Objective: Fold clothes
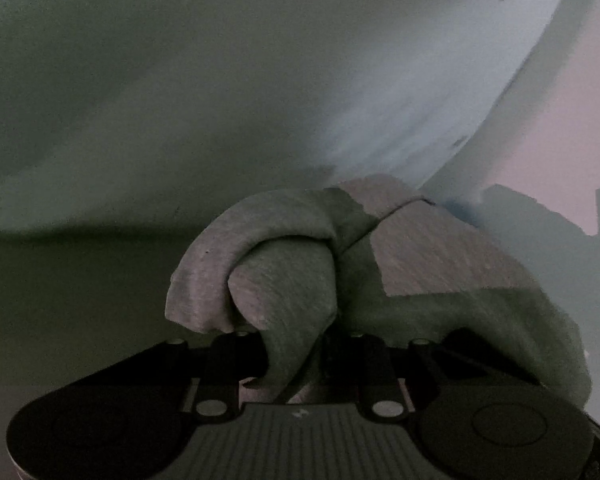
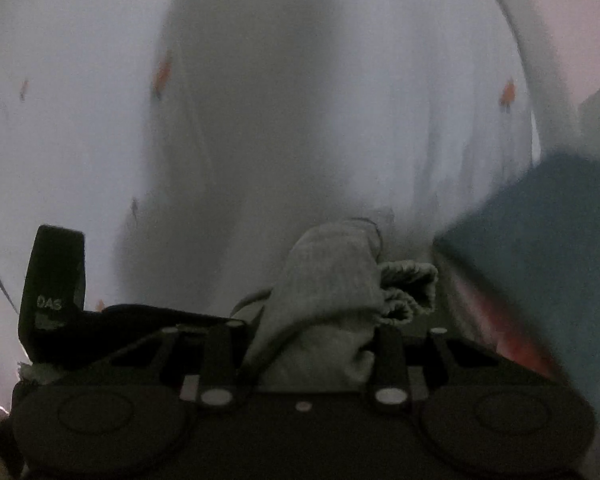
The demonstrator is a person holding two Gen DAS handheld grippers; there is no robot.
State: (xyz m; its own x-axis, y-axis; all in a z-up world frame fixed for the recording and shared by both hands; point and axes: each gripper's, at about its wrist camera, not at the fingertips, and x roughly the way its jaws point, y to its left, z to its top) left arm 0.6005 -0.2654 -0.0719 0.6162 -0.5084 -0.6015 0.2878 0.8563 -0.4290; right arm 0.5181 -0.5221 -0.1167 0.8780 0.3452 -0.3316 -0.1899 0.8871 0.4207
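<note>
left gripper [image 1: 296,344] sits low at six o'clock in its own view, pointing forward, closed on a bunch of grey garment [image 1: 276,276]. the cloth curls up out of it in a thick roll and spreads off toward three o'clock in a flatter panel. behind it lies a pale sheet [image 1: 180,100], dim and blurred, whose edge runs up toward one o'clock.

right gripper [image 2: 312,340] sits the same way, low at six o'clock, clamped on another gathered part of the grey garment [image 2: 332,280], with a ribbed hem folded over toward three o'clock. one black finger [image 2: 56,280] stands up at nine o'clock. the white sheet [image 2: 420,100] ahead has small orange marks, and a blurred teal cloth [image 2: 548,240] fills four o'clock.
</note>
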